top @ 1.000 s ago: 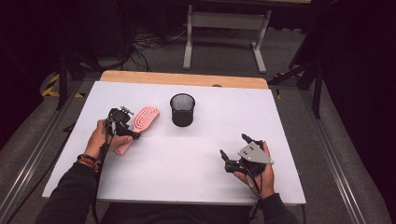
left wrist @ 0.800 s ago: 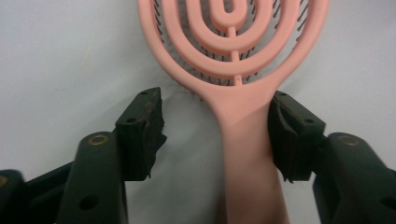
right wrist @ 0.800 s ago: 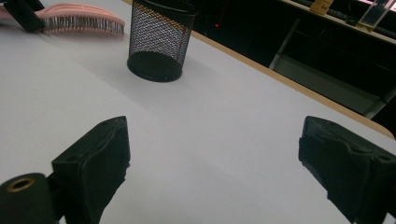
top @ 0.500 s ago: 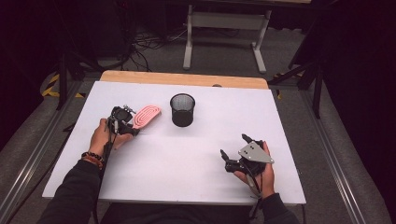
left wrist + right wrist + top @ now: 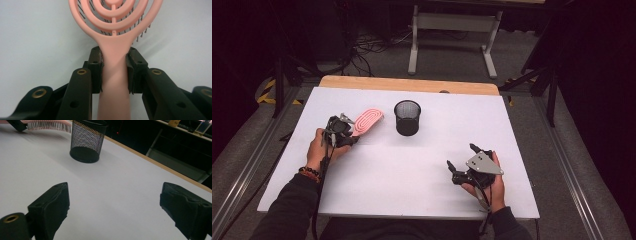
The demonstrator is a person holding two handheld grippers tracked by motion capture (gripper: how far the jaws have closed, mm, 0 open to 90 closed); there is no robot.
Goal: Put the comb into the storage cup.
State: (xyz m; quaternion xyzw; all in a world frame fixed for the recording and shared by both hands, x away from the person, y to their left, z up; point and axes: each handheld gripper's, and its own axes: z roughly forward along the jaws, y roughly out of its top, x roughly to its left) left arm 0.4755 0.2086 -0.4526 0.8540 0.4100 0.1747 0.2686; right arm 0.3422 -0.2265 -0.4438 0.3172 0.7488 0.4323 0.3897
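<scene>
A pink vented hairbrush [image 5: 368,120] lies at the left of the white table, its bristles facing down and its head pointing toward a black mesh cup [image 5: 407,117]. My left gripper [image 5: 348,133] is shut on the brush's handle. In the left gripper view both pads [image 5: 96,67] press the handle just below the brush's head [image 5: 115,25]. These jaws have just been closing, with the handle between them. My right gripper [image 5: 460,156] rests open at the front right with nothing between its jaws. In the right gripper view my right gripper [image 5: 113,207] faces the mesh cup [image 5: 86,141].
The white table top [image 5: 412,190] has a wooden strip [image 5: 412,85] along its far edge. A metal stand's feet [image 5: 452,45] and cables lie on the floor beyond. In the right gripper view the brush's bristles [image 5: 47,126] sit left of the cup.
The left jaws have closed onto the brush handle, and the brush head has shifted slightly toward the far side. The right hand and gripper have not moved.
</scene>
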